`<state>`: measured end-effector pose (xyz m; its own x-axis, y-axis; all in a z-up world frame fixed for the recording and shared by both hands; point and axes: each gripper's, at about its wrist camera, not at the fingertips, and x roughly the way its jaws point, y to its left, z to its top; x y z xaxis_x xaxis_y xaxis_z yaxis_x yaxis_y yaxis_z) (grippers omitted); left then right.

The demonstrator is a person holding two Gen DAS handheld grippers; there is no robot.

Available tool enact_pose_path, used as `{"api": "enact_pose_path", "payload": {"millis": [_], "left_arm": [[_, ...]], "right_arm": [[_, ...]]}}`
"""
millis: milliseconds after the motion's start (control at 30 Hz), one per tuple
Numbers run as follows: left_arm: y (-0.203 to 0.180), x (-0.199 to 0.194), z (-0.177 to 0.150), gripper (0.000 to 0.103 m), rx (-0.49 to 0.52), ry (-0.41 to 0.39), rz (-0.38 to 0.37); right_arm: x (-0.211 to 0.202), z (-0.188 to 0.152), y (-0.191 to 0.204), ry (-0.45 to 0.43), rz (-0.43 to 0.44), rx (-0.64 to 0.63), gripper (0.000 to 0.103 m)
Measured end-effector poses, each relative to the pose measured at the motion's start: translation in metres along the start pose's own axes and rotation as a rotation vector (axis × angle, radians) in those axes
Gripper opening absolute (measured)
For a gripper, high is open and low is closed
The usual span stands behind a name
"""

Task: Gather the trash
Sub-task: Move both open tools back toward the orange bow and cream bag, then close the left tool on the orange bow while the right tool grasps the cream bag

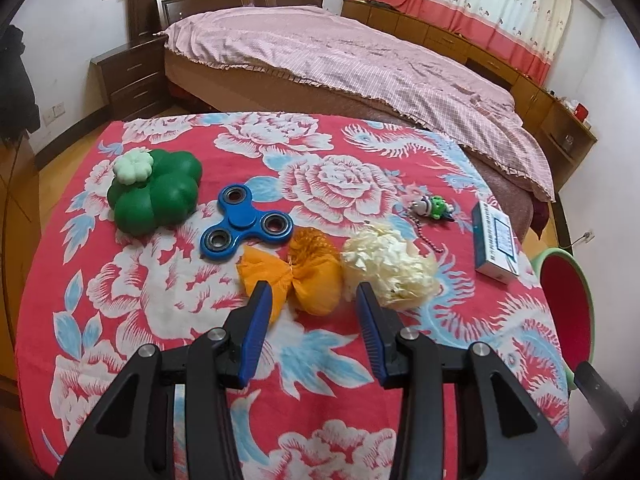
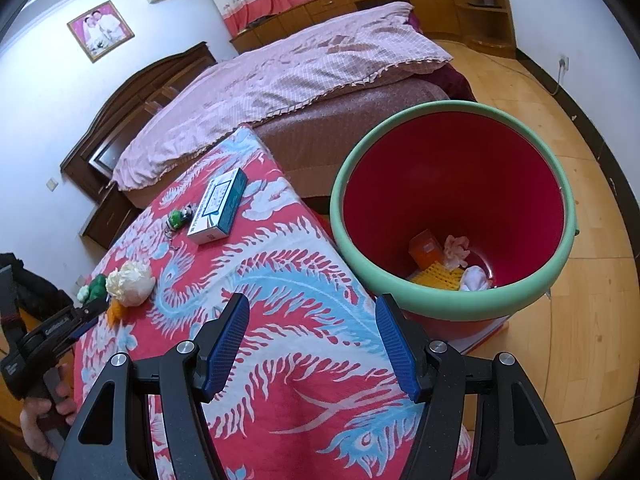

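An orange crumpled wrapper point(image 1: 308, 280) lies on the red flowered tablecloth point(image 1: 160, 320). My left gripper point(image 1: 314, 300) is open, its blue pads on either side of the wrapper's near end without pressing it. A crumpled white paper ball point(image 1: 390, 268) sits just right of the wrapper. The red bin with a green rim point(image 2: 348, 184) stands off the table's right edge and holds several scraps. My right gripper point(image 2: 312, 316) hangs open and empty over the cloth next to the bin. From the right wrist view, the left gripper point(image 2: 94, 312) shows beside the wrapper point(image 2: 114, 308) and paper ball point(image 2: 130, 278).
On the cloth also lie a green clover-shaped toy point(image 1: 156, 196), a blue fidget spinner point(image 1: 246, 220), a small keychain figure point(image 1: 432, 206) and a white-and-teal box point(image 1: 496, 240). A bed with a pink cover point(image 1: 340, 60) stands behind the table. The bin point(image 1: 564, 304) sits beyond the right edge.
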<state>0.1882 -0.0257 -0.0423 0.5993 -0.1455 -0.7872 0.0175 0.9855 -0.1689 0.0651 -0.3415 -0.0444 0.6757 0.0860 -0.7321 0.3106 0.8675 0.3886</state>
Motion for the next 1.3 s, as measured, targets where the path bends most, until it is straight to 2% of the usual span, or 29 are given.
{"api": "enact_pose_path", "payload": {"millis": [433,667,767,900,1300], "left_arm": [[0.000,0.028,0.005,0.043,0.006,0.021,0.043],[0.002,0.030,0.004,0.043,0.014,0.006,0.022],[0.002,0.028,0.002,0.034,0.021,-0.001,0.010],[0.003,0.022,0.001,0.017,0.015,-0.012,-0.023],[0.026,-0.016,0.000,0.014,-0.038,-0.091,-0.064]], "right_arm": [[0.004,-0.001,0.002,0.011,-0.005,-0.006,0.067],[0.005,-0.001,0.003,0.018,-0.001,-0.011,0.067],[0.004,-0.001,0.006,0.017,0.002,-0.018,0.067],[0.003,0.000,0.011,0.016,0.011,-0.029,0.067],[0.002,0.002,0.048,0.016,0.052,-0.105,0.067]]}}
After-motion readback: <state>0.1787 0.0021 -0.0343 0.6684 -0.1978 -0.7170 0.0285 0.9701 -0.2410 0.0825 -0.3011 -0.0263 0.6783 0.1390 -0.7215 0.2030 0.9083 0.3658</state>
